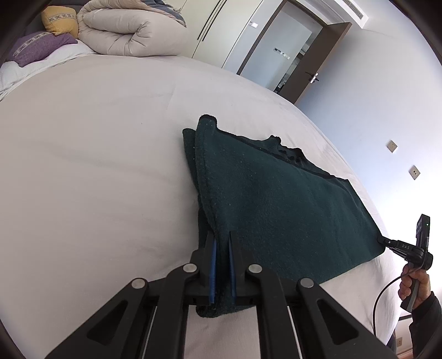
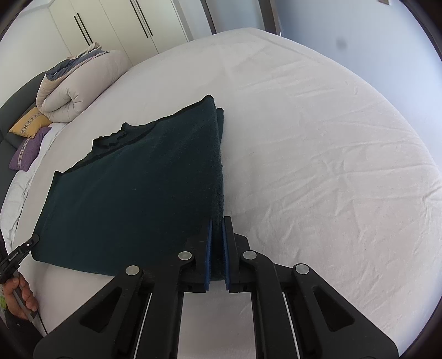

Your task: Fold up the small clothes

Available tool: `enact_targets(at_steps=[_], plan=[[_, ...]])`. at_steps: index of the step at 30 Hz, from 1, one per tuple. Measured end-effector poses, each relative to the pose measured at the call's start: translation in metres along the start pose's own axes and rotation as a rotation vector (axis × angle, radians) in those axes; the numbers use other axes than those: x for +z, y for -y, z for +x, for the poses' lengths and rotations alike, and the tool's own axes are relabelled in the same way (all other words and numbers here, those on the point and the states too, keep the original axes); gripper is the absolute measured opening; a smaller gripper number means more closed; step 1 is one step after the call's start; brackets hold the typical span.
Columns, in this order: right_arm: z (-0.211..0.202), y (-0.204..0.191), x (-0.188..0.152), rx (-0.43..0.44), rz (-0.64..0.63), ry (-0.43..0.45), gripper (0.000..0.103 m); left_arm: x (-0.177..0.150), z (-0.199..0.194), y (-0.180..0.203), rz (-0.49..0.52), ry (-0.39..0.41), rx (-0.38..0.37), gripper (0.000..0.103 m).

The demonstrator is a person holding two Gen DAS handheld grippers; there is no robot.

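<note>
Dark green garment [image 1: 276, 198] lies on bed [image 1: 96, 165]. Left gripper [image 1: 222, 243] & right gripper [image 2: 216, 229] each clamped tight on a near corner, cloth pinched btwn the pads.

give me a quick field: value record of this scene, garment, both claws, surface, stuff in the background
garment: dark green garment, partly folded, near edge lifted
left claw: shut on the garment's near left corner
right claw: shut on the garment's near right corner
surface: white bed sheet, lightly creased
background: rolled beige duvet, yellow pillow, purple pillow
fold state: not finished, both near corners held
</note>
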State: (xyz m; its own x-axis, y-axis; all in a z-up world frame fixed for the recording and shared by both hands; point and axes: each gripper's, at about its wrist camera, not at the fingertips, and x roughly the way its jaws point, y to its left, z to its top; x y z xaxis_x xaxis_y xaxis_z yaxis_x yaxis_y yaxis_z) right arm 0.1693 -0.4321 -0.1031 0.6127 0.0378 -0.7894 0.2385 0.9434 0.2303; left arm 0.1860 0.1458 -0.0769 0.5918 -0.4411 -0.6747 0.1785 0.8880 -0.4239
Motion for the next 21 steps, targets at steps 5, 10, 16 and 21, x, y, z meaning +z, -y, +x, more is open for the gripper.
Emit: enact_targets(at_steps=[5, 10, 16, 21], plan=[[-0.003, 0.008, -0.006, -0.007, 0.008, -0.008, 0.005, -0.008, -0.006, -0.003, -0.015, -0.021, -0.002, 0.007], [-0.004, 0.015, -0.017, -0.021, 0.000, -0.025, 0.005, -0.021, -0.005, -0.005, -0.019, -0.057, 0.019, 0.007], [0.001, 0.023, -0.026, -0.021, 0.018, -0.042, 0.005, -0.027, -0.001, -0.006, -0.015, -0.077, 0.036, 0.007], [-0.001, 0.026, -0.031, -0.014, 0.027, -0.051, 0.005, -0.025, 0.001, -0.008, -0.021, -0.080, 0.034, 0.007]])
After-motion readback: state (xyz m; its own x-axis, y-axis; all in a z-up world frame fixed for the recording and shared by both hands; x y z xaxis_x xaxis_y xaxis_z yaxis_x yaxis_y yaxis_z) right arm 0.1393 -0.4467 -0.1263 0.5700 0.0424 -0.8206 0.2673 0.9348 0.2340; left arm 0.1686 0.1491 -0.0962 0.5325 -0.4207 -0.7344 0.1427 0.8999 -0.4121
